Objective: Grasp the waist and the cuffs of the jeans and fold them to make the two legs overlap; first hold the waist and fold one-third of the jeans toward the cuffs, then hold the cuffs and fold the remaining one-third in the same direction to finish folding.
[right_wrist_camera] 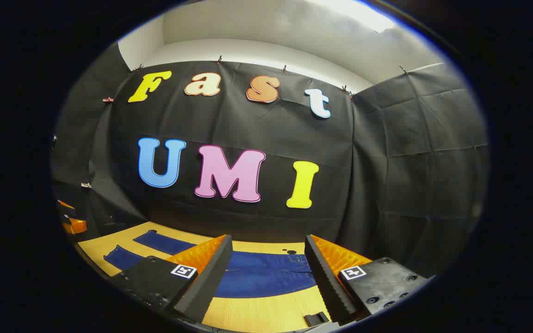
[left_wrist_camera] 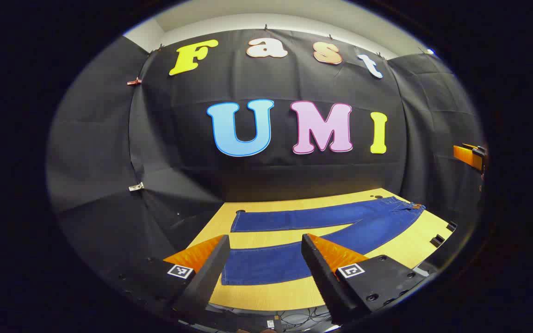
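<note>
While two tools (left_wrist_camera: 264, 243) (right_wrist_camera: 269, 243) gape, one jeans (left_wrist_camera: 340, 222) flat

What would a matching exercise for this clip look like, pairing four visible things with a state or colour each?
Column one:
1. jeans
2. table
3. left hand-held gripper
4. waist

Column two:
A. light wood, bare around the cloth
B. open, fingers apart above the near leg's cuff end
C. blue, lying flat with legs spread apart
D. lies between the right hand-held gripper fingers' view

Pairs: 1-C, 2-A, 3-B, 4-D
</note>
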The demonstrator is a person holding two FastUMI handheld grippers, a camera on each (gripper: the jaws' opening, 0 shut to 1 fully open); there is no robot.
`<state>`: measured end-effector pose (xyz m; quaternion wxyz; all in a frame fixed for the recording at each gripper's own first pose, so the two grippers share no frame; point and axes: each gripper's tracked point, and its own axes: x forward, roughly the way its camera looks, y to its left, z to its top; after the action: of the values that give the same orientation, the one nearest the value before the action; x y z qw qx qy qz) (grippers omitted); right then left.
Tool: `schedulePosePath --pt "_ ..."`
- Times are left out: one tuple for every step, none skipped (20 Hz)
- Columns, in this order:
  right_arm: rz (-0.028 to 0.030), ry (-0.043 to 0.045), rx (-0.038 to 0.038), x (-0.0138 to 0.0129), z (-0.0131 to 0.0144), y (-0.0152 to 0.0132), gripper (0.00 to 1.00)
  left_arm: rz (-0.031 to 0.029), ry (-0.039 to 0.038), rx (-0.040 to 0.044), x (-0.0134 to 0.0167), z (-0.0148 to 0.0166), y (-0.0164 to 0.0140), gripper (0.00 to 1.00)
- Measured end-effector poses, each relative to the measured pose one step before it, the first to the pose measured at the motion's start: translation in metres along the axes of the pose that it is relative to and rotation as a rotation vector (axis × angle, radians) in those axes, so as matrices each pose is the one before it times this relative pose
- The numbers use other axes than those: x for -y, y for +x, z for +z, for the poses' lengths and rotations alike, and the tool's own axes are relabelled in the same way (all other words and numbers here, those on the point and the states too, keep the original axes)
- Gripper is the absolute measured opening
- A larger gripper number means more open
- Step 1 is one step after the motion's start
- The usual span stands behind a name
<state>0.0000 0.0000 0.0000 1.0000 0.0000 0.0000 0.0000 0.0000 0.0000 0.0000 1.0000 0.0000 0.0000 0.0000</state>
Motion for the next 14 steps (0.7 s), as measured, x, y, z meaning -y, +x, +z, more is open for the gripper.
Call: schedulePosePath --pt "-0.00058 -0.00026 -0.00356 0.00006 -0.00153 0.00037 0.94 0.00559 -0.00555 -0.00509 -0.00309 -0.00092 0.00134 0.98" --pt "0.0002 -0.00097 -0.00447 -0.00087 -0.0013 0.0007 0.93 0.0048 -0.00538 -0.00154 -0.00278 0.00049 0.00114 0.98" --pt "0.0015 -0.00096 -0.00359 -0.00139 -0.00054 0.00085 0.96 0.00069 -0.00464 -0.00044 -0.00176 -0.00047 0.00026 0.98" --pt "0.00418 -0.00186 -0.00145 -0.00204 -0.00018 0.00044 0.96 -0.00005 -0.00158 0.00278 -0.00041 0.00167 0.00123 0.98" --pt "0.00301 -0.00202 -0.00037 -0.00113 0.00041 0.00023 0.96 -0.00106 0.00274 0.00033 -0.00119 -0.00035 0.0002 0.98" --pt "0.00425 -0.00143 -0.00028 -0.00158 -0.0006 0.00121 0.96 0.00089 0.00808 -0.00109 -0.00066 0.00063 0.00038 0.98" --pt "0.00429 -0.00116 0.00081 -0.00209 0.00009 0.00135 0.96 -0.00223 0.00711 0.00167 -0.00066 -0.00059 -0.00019 0.98" --pt "0.00396 -0.00037 0.00008 -0.00139 -0.0001 0.00202 0.96 -0.00155 0.00354 0.00192 0.0 0.00123 -0.0007 0.98" --pt "0.00363 0.00015 -0.00004 -0.00155 0.00064 0.00161 0.96 -0.00129 0.00077 0.0006 0.00011 -0.00099 -0.00022 0.98" --pt "0.0024 0.00015 0.00032 -0.00129 -0.00012 0.00049 0.96 0.00006 -0.00055 0.00005 -0.00077 0.00052 -0.00044 0.98" --pt "0.00231 0.00027 0.00089 -0.00092 0.00053 0.00059 0.96 0.00348 -0.00186 0.00034 -0.00103 -0.00026 -0.0004 0.98" --pt "0.00108 -0.00071 0.00074 -0.00015 -0.0011 0.00159 0.96 0.00169 -0.00328 0.00153 -0.00056 0.00113 0.00025 0.98" --pt "0.00144 -0.0019 0.00107 -0.00003 0.00018 0.00064 0.96 0.001 -0.002 -0.00061 -0.00156 -0.00105 0.00053 0.98" --pt "0.00165 -0.00446 -0.00022 0.00057 -0.00104 0.00009 0.96 0.00217 0.00842 0.00066 -0.00246 0.00019 0.00022 0.98"
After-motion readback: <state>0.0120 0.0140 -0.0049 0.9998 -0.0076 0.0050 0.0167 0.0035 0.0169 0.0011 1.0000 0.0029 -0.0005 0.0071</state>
